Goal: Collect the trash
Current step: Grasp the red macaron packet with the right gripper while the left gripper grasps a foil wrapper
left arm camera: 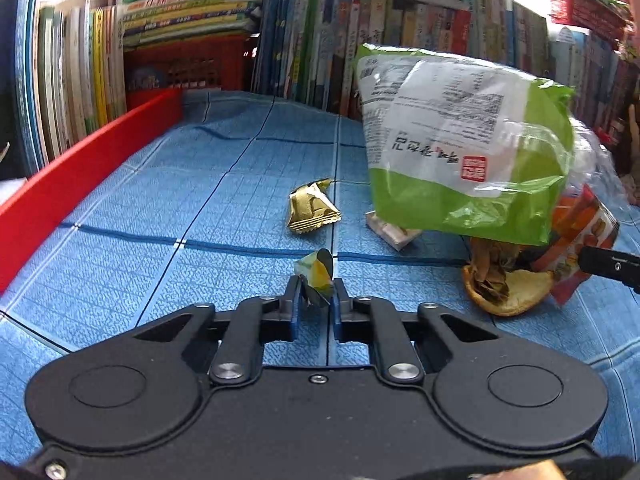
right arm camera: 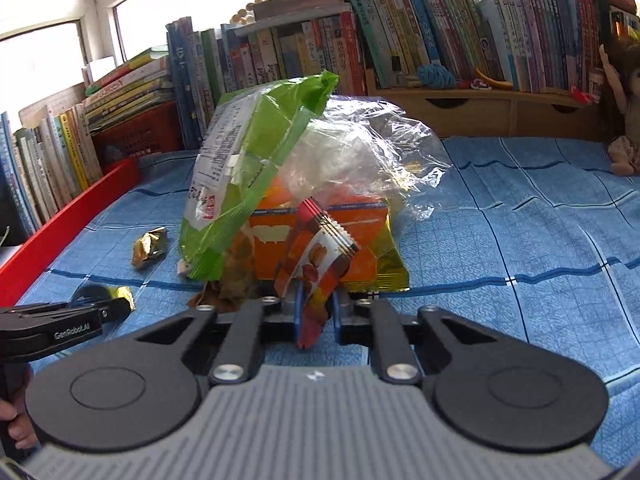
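My left gripper (left arm camera: pixel 316 286) is shut on a small yellow-green foil wrapper (left arm camera: pixel 316 270) lying on the blue mat (left arm camera: pixel 160 200). My right gripper (right arm camera: pixel 317 304) is shut on a red-orange snack wrapper (right arm camera: pixel 320 256) with nuts printed on it. Behind that wrapper stands a pile: a big green snack bag (right arm camera: pixel 248 168), clear crumpled plastic (right arm camera: pixel 368 148), an orange box (right arm camera: pixel 360 220) and gold foil (right arm camera: pixel 394 268). In the left wrist view the green bag (left arm camera: pixel 460 148) rises at the right, with a peel and brown scraps (left arm camera: pixel 504 284) below it. A gold wrapper (left arm camera: pixel 312 208) lies loose.
A red board (left arm camera: pixel 80 168) runs along the mat's left edge. Rows of books (right arm camera: pixel 400 28) and a wooden drawer shelf (right arm camera: pixel 500 108) close the back. A doll (right arm camera: pixel 624 120) stands at the far right. A small white packet (left arm camera: pixel 392 232) lies under the green bag.
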Demonstrator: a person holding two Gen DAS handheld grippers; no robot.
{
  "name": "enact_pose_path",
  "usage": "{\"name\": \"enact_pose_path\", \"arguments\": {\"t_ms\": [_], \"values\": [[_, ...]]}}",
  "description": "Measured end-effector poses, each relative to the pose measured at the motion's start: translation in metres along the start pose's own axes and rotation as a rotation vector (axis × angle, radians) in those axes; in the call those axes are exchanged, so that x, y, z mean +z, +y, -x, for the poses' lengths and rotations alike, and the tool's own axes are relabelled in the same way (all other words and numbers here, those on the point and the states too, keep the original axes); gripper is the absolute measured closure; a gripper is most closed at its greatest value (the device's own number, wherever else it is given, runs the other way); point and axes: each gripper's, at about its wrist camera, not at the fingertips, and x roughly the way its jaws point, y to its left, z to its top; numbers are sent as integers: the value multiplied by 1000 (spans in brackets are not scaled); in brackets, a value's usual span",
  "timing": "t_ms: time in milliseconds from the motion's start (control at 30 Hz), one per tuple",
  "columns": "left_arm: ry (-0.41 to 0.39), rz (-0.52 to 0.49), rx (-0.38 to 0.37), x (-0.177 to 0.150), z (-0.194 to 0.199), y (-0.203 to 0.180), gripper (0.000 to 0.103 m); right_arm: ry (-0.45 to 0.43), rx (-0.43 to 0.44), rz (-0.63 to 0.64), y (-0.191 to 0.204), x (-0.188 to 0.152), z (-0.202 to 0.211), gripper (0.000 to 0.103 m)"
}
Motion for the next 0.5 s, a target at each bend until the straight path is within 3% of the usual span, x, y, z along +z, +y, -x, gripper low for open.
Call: {"name": "enact_pose_path", "arguments": {"t_ms": [500], "values": [[-96, -41, -96, -10, 69, -10, 94, -77, 97, 49, 15, -10, 55, 92]]}}
